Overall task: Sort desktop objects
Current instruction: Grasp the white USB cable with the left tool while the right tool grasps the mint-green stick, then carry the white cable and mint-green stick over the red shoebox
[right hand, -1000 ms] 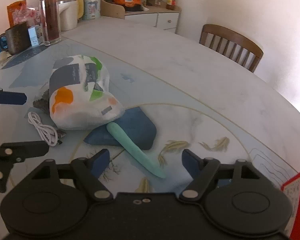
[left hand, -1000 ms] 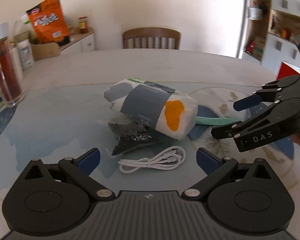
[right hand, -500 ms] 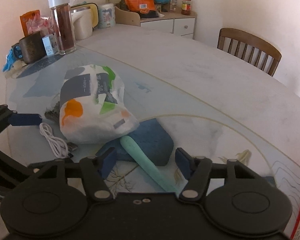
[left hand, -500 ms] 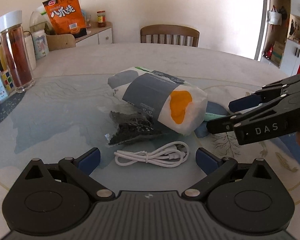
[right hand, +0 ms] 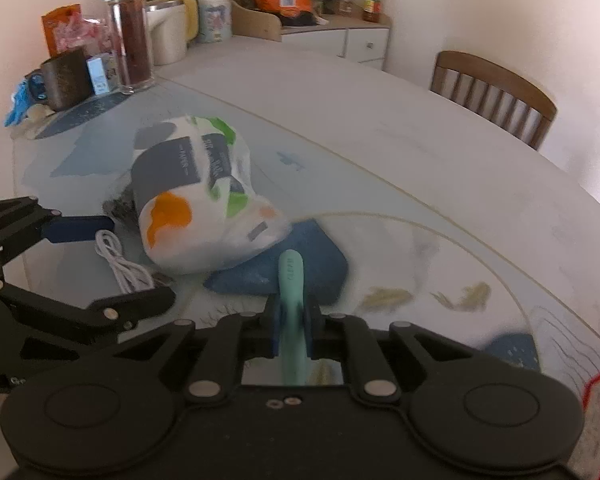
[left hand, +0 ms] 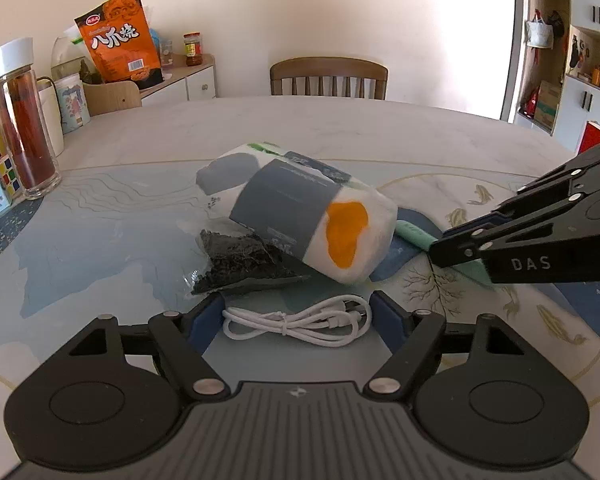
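While both tools tilt down toward the counter (left hand: pixel 380 140), the right hand-held gripper (right hand: pixel 291 320) has its blue pads clamped on a mint-green handle (right hand: pixel 291 276), whose far end lies on a dark blue pad (right hand: pixel 324 268). At the near left, the left hand-held gripper (left hand: pixel 296 320) is closing, its fingers (left hand: pixel 204 320) straddling a coiled white cable (left hand: pixel 296 322) flat on the counter, with gaps on both sides. Just beyond the cable lie a dark packet (left hand: pixel 240 260) and a printed white bag (left hand: pixel 300 220), the bag leaning over the packet and the blue pad. Far across, the counter is open up to a wooden chair (left hand: pixel 328 78); jars (left hand: pixel 20 120) crowd its far-left edge.
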The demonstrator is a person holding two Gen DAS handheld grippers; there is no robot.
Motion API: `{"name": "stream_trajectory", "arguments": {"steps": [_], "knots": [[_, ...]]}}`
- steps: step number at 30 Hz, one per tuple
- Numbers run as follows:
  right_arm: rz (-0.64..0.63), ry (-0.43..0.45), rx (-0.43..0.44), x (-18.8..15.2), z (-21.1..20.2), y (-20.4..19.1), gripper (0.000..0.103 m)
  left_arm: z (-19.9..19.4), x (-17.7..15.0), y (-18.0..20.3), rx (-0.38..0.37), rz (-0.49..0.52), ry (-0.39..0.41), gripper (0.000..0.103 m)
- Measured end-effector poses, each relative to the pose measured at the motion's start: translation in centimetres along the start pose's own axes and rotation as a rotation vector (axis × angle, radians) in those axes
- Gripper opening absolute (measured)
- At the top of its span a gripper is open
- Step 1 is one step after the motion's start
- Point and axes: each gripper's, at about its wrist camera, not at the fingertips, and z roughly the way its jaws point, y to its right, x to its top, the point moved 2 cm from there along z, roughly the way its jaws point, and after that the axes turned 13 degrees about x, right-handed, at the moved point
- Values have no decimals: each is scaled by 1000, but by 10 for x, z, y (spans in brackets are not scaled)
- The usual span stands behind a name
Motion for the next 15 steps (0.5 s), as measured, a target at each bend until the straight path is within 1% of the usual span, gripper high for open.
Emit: {"name": "stream_trajectory", "arguments": {"steps": [4,8,15], "knots": [[44,-1,-42,-9,-8,1,10,-5,-3,1,-26,14,2,77],[76,-6,-69,-21,-18,1,10,-14,-6,2,-63,9,-17,77],[115,-14,-97,-39,-40,-4,10,-30,-3,4,-117,31,-21,77]]}}
